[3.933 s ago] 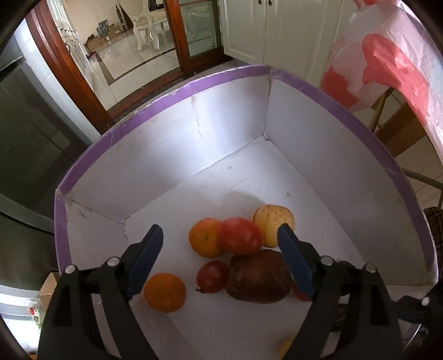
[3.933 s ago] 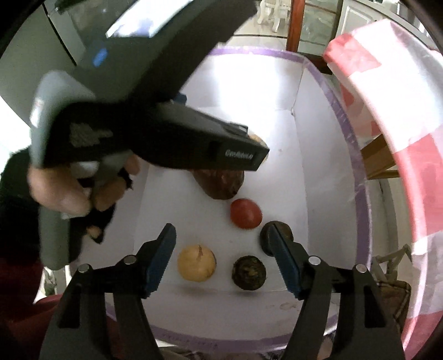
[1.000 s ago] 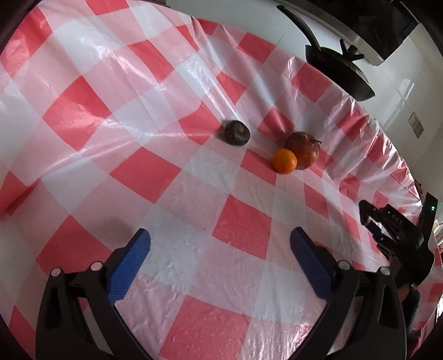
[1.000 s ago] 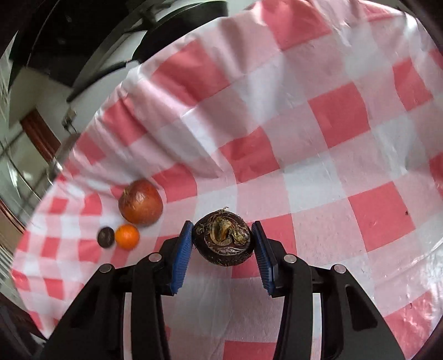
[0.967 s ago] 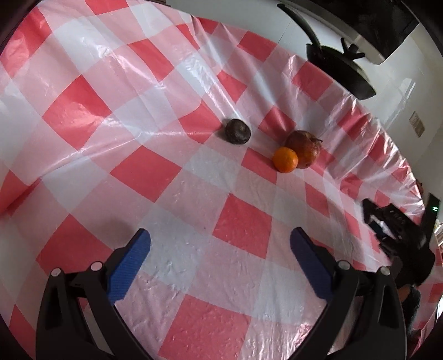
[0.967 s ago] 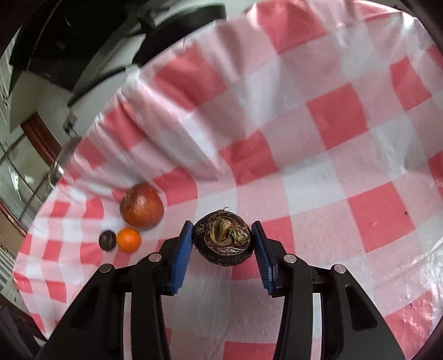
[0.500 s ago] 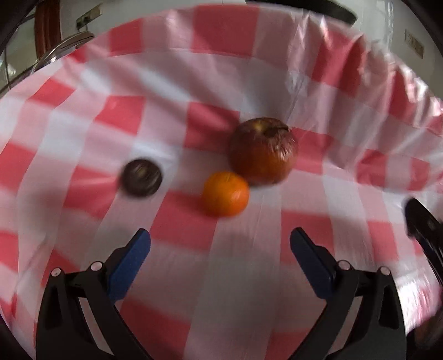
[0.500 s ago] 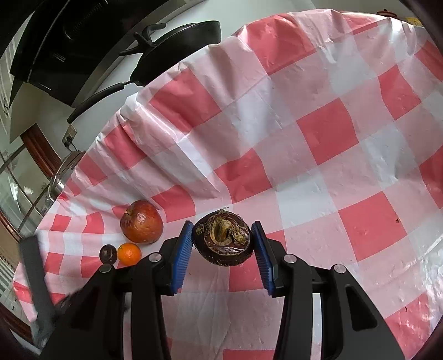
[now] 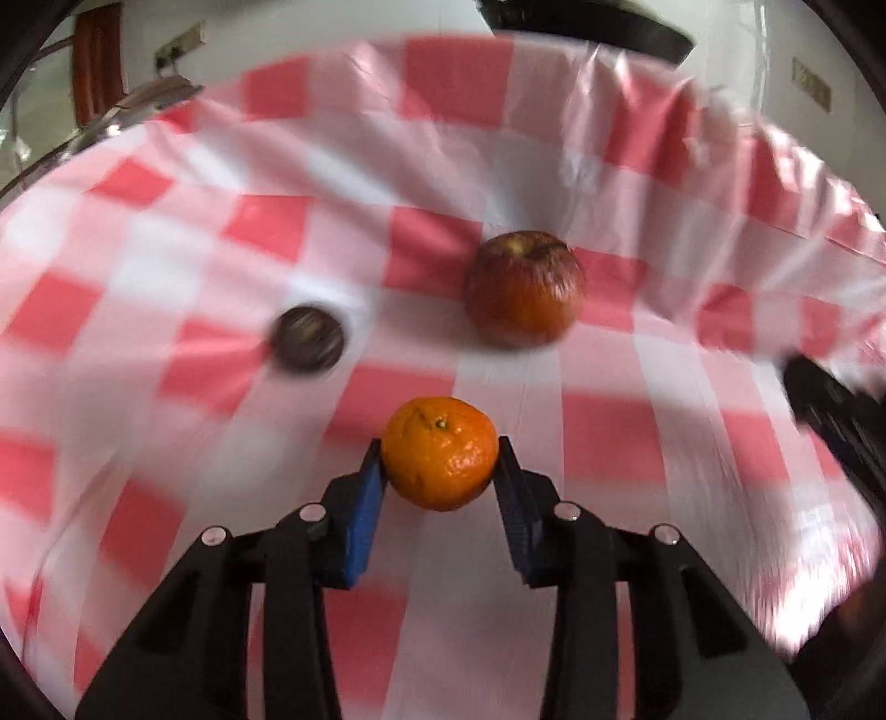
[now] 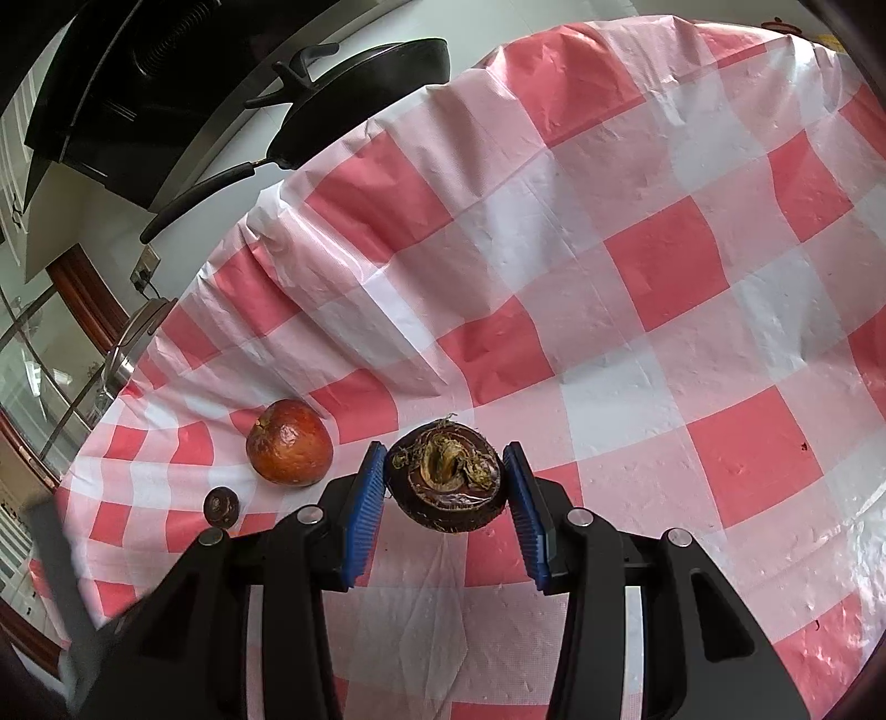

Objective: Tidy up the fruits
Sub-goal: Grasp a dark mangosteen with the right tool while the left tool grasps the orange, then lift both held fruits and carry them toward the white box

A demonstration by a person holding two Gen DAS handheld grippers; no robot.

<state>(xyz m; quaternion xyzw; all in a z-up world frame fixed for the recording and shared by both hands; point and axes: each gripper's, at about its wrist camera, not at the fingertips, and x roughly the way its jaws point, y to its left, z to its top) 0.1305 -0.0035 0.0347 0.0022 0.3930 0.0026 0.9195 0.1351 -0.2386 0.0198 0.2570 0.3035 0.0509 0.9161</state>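
Right wrist view: my right gripper (image 10: 446, 487) is clenching one dark fruit (image 10: 446, 483) over open tablecloth (image 10: 637, 277); my left gripper (image 9: 440, 471) is gripping one orange (image 9: 440, 453), while one apple (image 9: 523, 288) is sitting near the far edge.

dark fruit (image 9: 308, 339) blurred, pan (image 9: 587, 25) cropped

Left gripper (image 9: 440, 462) — wide open half a second ago — now clamped around the orange (image 9: 440, 453).

A red-and-white checked tablecloth (image 10: 637, 266) is spread ahead of the jaws. Beyond it, a black frying pan (image 10: 365, 83) is seen against a white wall (image 10: 111, 221).
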